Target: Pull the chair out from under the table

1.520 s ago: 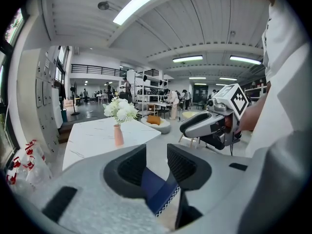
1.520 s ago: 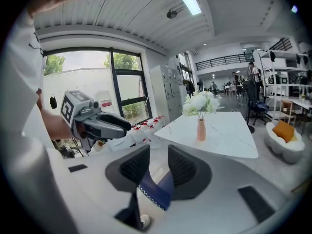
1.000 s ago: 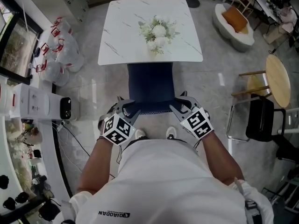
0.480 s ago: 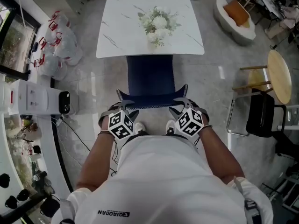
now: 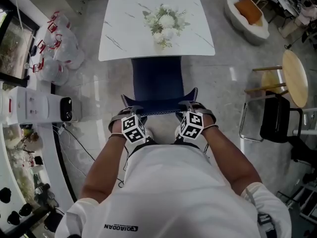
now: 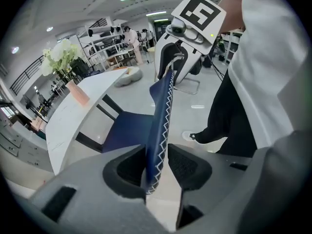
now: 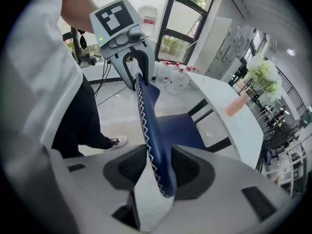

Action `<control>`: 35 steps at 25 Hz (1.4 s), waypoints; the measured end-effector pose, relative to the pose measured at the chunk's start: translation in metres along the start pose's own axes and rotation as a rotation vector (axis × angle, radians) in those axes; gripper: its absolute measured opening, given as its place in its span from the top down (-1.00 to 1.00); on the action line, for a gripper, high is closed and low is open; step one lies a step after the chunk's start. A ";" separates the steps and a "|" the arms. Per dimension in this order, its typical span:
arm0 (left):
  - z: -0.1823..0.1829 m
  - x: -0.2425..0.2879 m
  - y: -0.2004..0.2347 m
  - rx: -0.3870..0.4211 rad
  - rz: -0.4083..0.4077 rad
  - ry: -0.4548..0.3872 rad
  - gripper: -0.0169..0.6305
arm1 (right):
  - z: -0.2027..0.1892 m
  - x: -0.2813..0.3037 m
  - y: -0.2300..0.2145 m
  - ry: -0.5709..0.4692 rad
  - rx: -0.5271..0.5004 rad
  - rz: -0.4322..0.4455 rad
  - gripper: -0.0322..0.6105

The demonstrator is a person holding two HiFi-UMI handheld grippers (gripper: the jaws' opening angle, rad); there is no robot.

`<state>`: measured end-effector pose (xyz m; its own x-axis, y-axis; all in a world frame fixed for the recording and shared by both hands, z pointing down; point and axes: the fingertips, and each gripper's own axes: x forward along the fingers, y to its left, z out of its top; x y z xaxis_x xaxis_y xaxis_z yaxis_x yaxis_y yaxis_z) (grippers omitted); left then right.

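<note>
A dark blue chair (image 5: pixel 157 78) stands with the front of its seat under the white marble-look table (image 5: pixel 124 38). Its backrest (image 5: pixel 159 105), edged with white zigzag stitching, faces me. My left gripper (image 5: pixel 131 114) straddles the backrest's top edge near its left end, and my right gripper (image 5: pixel 192 108) straddles it near the right end. In the left gripper view the backrest (image 6: pixel 163 116) runs between the left gripper's (image 6: pixel 158 162) jaws. In the right gripper view the backrest (image 7: pixel 148 126) lies between the right gripper's (image 7: pixel 156 167) jaws. Both pairs of jaws have just been opening and stand open around the edge.
A vase of white flowers (image 5: pixel 161 25) stands on the table. A white appliance (image 5: pixel 42 108) and tied plastic bags (image 5: pixel 59 48) are at the left. A black metal chair (image 5: pixel 277 125), a round wooden table (image 5: pixel 294 81) and a white armchair (image 5: pixel 250 19) are at the right.
Both grippers have come down and inward onto the backrest's top edge, which now sits between their jaws. The chair has not visibly shifted from the table.
</note>
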<state>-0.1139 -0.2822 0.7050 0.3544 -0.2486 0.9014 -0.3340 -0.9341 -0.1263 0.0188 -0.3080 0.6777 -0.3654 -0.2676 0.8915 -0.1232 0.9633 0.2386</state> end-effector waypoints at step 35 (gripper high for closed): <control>-0.029 0.054 -0.023 0.037 -0.107 0.060 0.58 | -0.035 0.061 0.025 0.166 -0.052 -0.031 0.43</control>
<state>-0.1123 -0.2665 0.7689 0.3330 -0.1325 0.9336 -0.2639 -0.9636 -0.0426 0.0260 -0.2997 0.7518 -0.2040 -0.2936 0.9339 -0.0822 0.9557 0.2825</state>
